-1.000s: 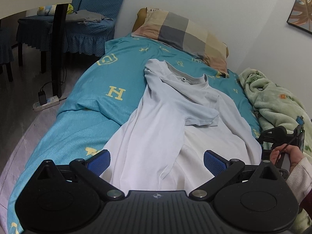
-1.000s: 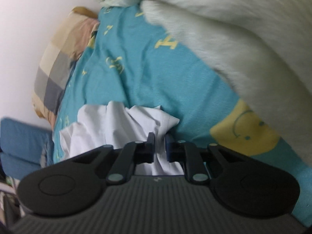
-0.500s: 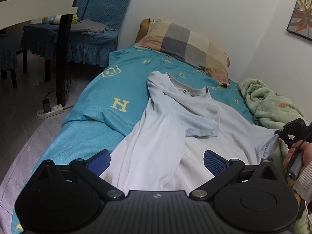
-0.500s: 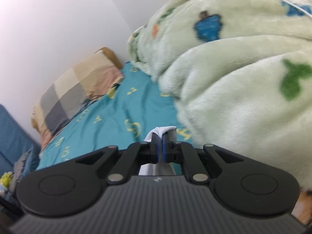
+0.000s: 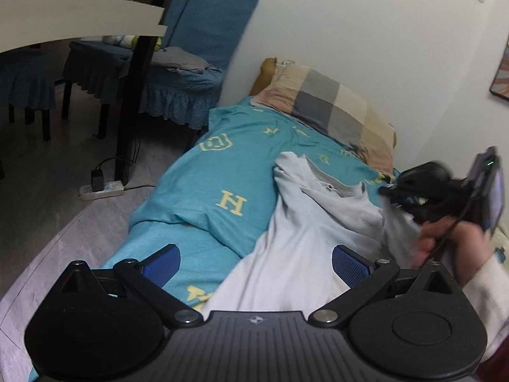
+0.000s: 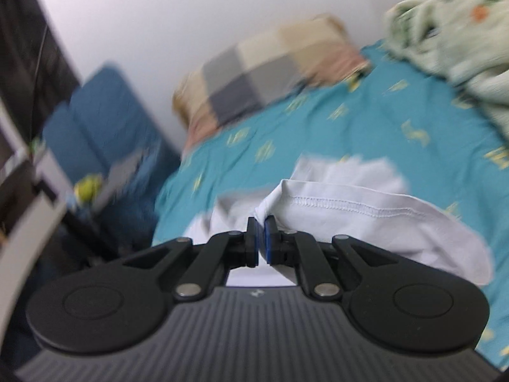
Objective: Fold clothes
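Pinching a hemmed edge of the white shirt [image 6: 366, 219] between its 2 nearly closed blue pads, the right gripper [image 6: 260, 238] holds that cloth lifted above the bed [image 6: 318, 133], with the stitched hem running off to the right of the fingers in the right wrist view. Seen from the left wrist view, the same right gripper [image 5: 389, 191] is blurred, sits at the far right with a hand [image 5: 445, 242] and pale sleeve [image 5: 486, 289] behind it, and has the shirt's right side drawn up toward it. The left gripper [image 5: 256, 259] stands wide open with nothing between its blue pads [image 5: 348, 265], hanging over the near part of the shirt [image 5: 302, 242], which lies lengthwise on the teal sheet [image 5: 203, 187], collar toward the checked pillow [image 5: 331, 108] at the head of the bed. A green blanket [image 6: 451, 31] is bunched on the bed's right side. To the left of the bed stand blue-covered chairs [image 5: 178, 73], and a power strip [image 5: 101, 189] lies on the floor.
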